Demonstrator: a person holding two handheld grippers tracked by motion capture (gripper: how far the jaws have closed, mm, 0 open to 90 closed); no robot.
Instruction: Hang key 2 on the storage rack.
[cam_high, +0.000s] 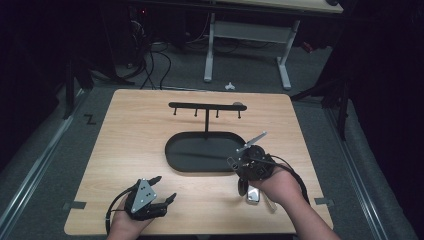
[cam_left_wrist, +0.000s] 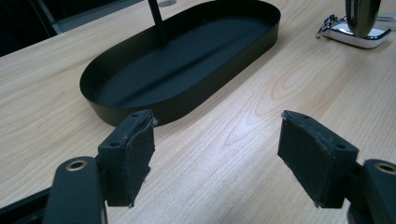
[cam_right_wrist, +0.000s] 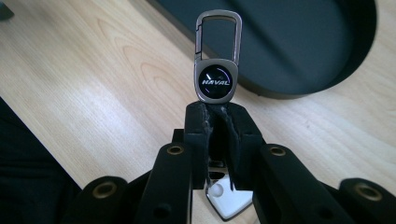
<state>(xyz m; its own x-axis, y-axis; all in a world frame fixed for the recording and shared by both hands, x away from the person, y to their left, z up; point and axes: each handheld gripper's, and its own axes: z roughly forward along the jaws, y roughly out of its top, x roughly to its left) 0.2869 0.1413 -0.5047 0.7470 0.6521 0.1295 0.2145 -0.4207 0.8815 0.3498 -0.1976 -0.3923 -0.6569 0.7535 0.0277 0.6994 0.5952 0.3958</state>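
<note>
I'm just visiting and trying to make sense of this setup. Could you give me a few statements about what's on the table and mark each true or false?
1. The right hand-held gripper is shut on a metal keychain. True.
2. The left hand-held gripper grips the keychain too. False: its jaws stand open over bare wood, nothing between them.
3. A key already hangs on the black hook rack. False: its hooks look bare.
4. The black oval tray is the rack's base, with its post rising from it. True.
5. The keychain's carabiner clip points toward the tray in the right gripper view. True.
</note>
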